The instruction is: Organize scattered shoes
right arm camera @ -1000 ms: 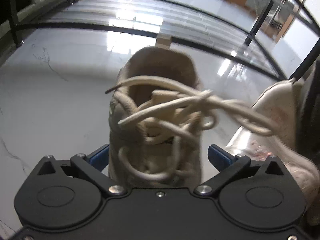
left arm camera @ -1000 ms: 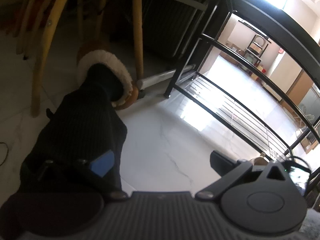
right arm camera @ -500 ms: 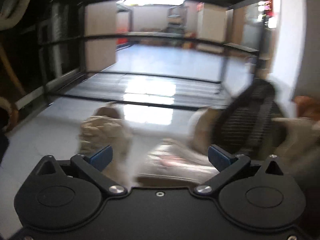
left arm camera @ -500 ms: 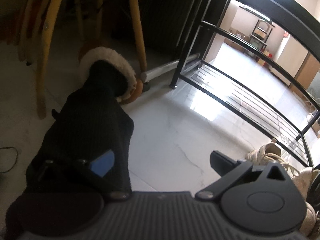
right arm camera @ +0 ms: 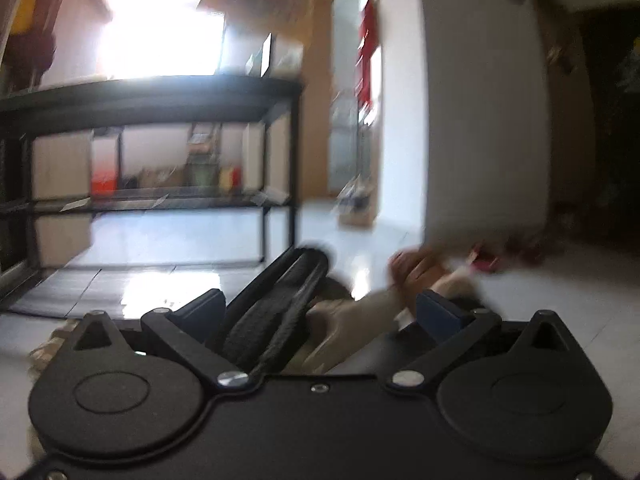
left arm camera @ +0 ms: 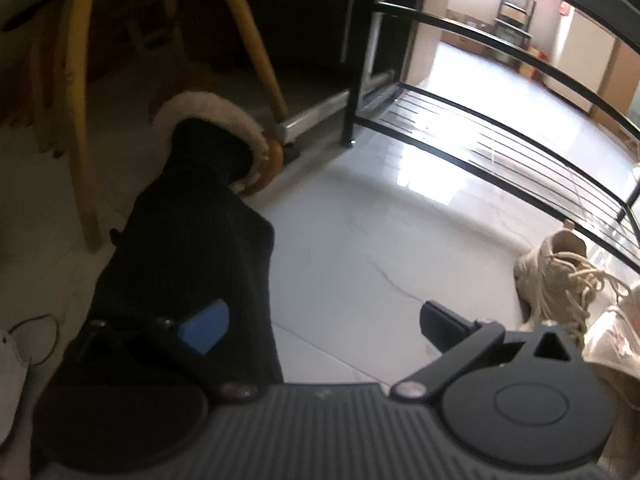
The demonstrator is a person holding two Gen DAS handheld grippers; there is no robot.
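In the left wrist view a beige laced sneaker [left arm camera: 556,276] stands on the white floor at the right. A pale pinkish shoe [left arm camera: 612,340] lies just beside it. My left gripper [left arm camera: 324,328] is open over bare floor, well left of both shoes. The right wrist view is blurred. My right gripper [right arm camera: 322,310] is open there, with a black shoe [right arm camera: 280,308] lying sole up between its fingers, near the left one. A beige shoe [right arm camera: 356,312] lies next to it. The black shoe rack [left arm camera: 480,148] stands behind the sneakers, and its low shelf is bare.
A person's leg in black trousers [left arm camera: 188,248] with a fur-lined slipper [left arm camera: 208,108] fills the left of the left wrist view. Yellow wooden chair legs [left arm camera: 80,120] stand behind it. The rack's frame [right arm camera: 160,96] and a white wall corner [right arm camera: 480,120] show in the right wrist view.
My right gripper has swung up and to the right, off the beige sneaker and over to the black shoe. The left view has shifted, and the sneakers have come in at its right.
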